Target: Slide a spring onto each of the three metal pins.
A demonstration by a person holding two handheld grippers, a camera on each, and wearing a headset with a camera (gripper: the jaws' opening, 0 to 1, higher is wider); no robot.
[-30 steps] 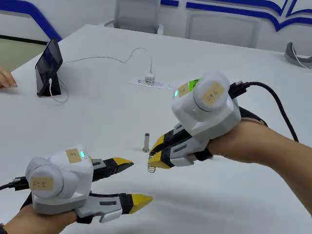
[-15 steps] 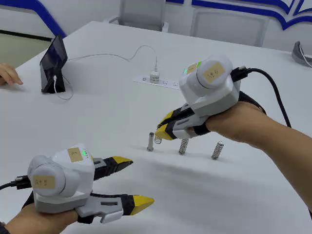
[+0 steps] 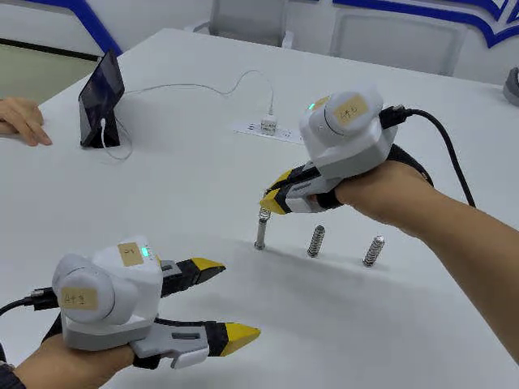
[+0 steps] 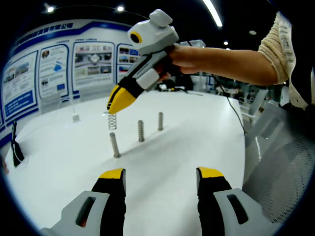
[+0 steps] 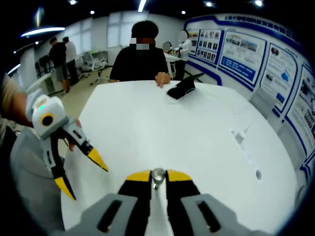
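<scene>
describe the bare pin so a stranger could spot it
On the white table, three pins stand in a row below the right tongs. It's the end pin under the spring they hold: bare shaft, while the middle pin and far pin wear springs.

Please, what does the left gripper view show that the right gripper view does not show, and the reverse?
Left gripper view: the two farther pins already carrying springs, and the near pin bare, with the spring hanging from the right gripper just above it. Right gripper view: a seated person in a dark top across the table, and that spring end-on between shut jaws. Both: the white table, the held spring, both grippers; the left gripper is open.
</scene>
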